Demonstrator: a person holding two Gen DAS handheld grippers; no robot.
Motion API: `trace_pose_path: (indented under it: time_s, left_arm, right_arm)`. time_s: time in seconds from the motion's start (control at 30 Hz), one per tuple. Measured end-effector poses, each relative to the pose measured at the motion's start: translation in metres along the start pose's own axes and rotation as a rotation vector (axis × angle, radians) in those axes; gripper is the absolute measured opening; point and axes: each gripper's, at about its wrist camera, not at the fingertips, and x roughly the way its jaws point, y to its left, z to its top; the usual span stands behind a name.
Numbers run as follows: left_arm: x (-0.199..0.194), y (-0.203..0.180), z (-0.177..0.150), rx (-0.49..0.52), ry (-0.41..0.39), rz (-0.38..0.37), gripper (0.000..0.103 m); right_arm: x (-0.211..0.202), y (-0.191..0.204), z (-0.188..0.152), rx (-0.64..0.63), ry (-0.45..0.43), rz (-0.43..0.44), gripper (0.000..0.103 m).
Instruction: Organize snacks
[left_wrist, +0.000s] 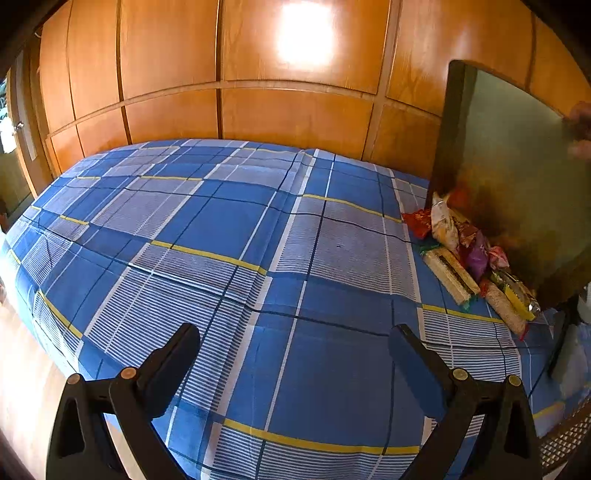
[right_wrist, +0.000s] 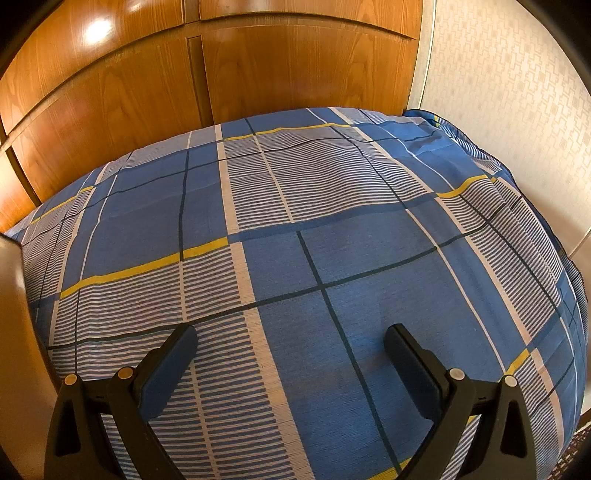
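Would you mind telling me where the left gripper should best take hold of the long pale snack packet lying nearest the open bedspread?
Probably across the middle of the long pale packet, coming from above, jaws spanning its narrow width. It lies flat on the bedspread, its left side free; other packets crowd its right side. The left gripper is open and empty.

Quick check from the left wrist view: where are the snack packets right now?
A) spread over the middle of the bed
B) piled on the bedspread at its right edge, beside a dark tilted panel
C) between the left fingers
B: the snack packets lie heaped on the bedspread against the dark panel; the left gripper is open and holds nothing.
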Motion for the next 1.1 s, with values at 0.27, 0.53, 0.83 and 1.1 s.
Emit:
trace_pose_path:
  time_s: [0.27,0.53,0.83,1.1]
  left_arm:
    - [-0.011,0.007,0.002,-0.017,-0.025,-0.005,0.103]
    - [-0.021,0.029,0.01,-0.072,-0.068,0.02,0.103]
    - [-0.02,0.045,0.011,-0.109,-0.063,0.047,0.103]
    - [-0.018,0.052,0.012,-0.121,-0.064,0.056,0.103]
  right_arm:
    - [0.001,0.0,0.001,0.004,0.001,-0.001,0.103]
    - [0.002,0.0,0.001,0.003,0.0,-0.001,0.103]
    - [0.001,0.0,0.001,0.003,0.0,-0.001,0.103]
    - [0.001,0.0,0.001,0.003,0.0,-0.001,0.103]
